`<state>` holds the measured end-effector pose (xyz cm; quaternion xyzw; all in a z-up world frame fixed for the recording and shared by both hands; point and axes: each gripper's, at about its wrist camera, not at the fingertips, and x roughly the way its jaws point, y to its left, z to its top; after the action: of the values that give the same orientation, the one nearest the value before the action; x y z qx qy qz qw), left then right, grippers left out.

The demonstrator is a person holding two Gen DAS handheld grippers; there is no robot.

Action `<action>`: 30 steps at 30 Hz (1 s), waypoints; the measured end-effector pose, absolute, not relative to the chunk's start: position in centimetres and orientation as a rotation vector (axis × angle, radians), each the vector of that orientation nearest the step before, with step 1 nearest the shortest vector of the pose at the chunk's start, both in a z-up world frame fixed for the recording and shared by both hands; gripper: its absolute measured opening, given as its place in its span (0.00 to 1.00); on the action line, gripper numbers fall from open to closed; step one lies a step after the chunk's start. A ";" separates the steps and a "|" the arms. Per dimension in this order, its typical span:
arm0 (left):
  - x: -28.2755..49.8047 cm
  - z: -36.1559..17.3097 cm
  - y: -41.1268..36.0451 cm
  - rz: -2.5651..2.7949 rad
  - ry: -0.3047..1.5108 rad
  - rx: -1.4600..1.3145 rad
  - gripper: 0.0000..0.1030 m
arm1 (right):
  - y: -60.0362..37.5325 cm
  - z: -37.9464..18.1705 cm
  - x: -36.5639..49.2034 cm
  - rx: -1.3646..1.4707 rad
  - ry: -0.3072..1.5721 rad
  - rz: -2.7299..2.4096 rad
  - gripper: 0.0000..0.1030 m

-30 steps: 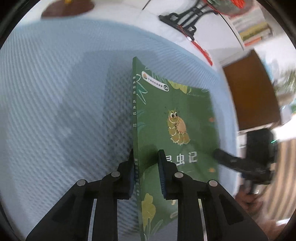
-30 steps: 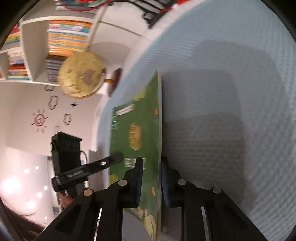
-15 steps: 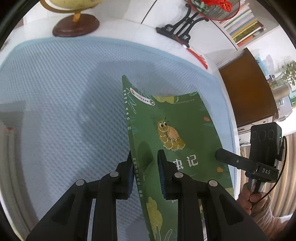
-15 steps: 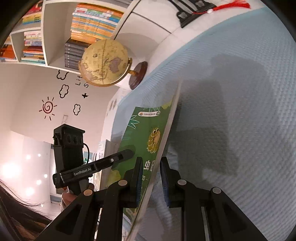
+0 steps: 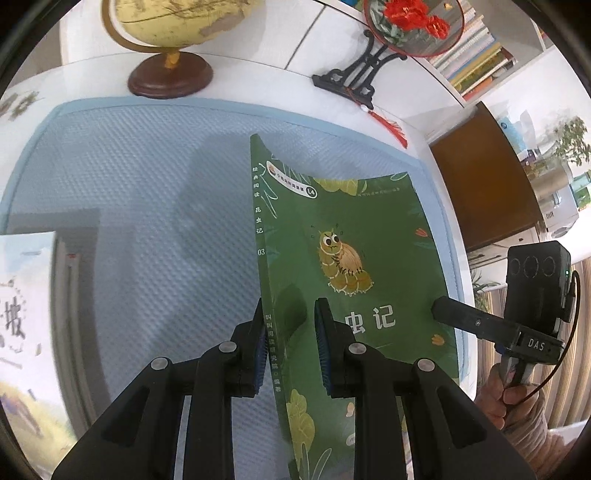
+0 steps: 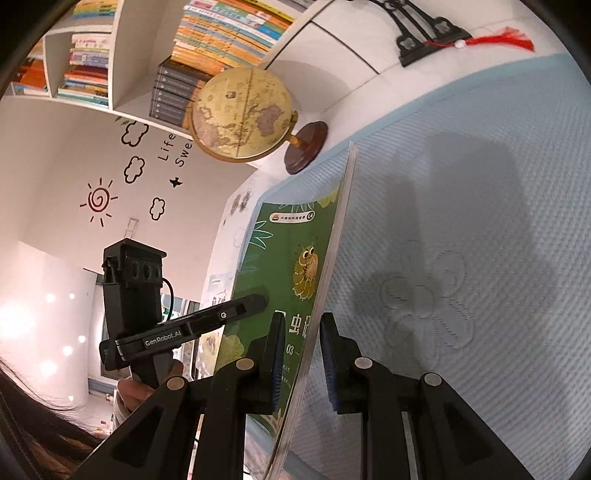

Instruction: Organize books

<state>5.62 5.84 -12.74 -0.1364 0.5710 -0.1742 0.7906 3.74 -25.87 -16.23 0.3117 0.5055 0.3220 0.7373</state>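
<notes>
Book: green paperback held clear of the blue quilted mat, spine toward the left gripper, fore-edge toward the right; in the right wrist view its cover faces the other tool.
Left gripper: the left gripper straddles the spine near the lower end, jaws easing apart a little; the pads look close to the cover but a sliver of gap shows on the right pad, so the hold seems loose.
Right gripper: the right gripper is clamped on the page edge, pads pressed to both faces.
Risk, slip: if the left jaws keep parting, the spine side could drop and the book hang from the right grip alone, twisting or fanning open.
Risk, bend: the thin cover already bows between the two holds; pulling the hands apart or rolling one wrist could crease it.
Risk, collision: globe and fan stand sit just past the mat's far edge; a swing toward the shelf may clip them.
Change: compared with a second earlier, the book sits higher off the mat, more of the globe and shelf has come into view, and another book now shows at the left edge.
</notes>
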 end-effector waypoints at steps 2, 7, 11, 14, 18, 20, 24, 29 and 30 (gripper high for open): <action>5.2 -12.3 6.4 -0.371 1.231 -0.285 0.21 | -25.1 -15.7 3.5 0.680 1.109 0.714 0.19; 4.5 -10.6 8.5 -0.354 1.215 -0.282 0.21 | -22.9 -14.1 3.2 0.681 1.102 0.732 0.19; 3.9 -9.4 10.3 -0.337 1.203 -0.286 0.21 | -21.0 -13.0 3.0 0.677 1.100 0.749 0.19; 3.5 -8.7 11.9 -0.326 1.195 -0.290 0.21 | -19.4 -12.3 2.8 0.678 1.102 0.764 0.19; 2.9 -7.9 14.3 -0.301 1.185 -0.301 0.21 | -17.0 -11.7 2.8 0.676 1.109 0.787 0.19; 2.6 -7.5 15.9 -0.288 1.180 -0.309 0.21 | -15.5 -11.3 2.8 0.671 1.114 0.799 0.19; 2.0 -7.3 18.8 -0.258 1.179 -0.324 0.21 | -12.2 -10.9 2.9 0.666 1.125 0.832 0.19; 1.2 -7.2 22.8 -0.220 1.170 -0.356 0.21 | -8.1 -10.7 3.0 0.659 1.145 0.874 0.19; 1.0 -7.2 23.6 -0.213 1.169 -0.362 0.21 | -7.1 -10.7 3.0 0.658 1.149 0.883 0.20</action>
<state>1.03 23.60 -7.22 -0.1698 0.5475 -0.0996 0.8133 2.97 -7.10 -10.70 0.2955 0.5158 0.3964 0.6996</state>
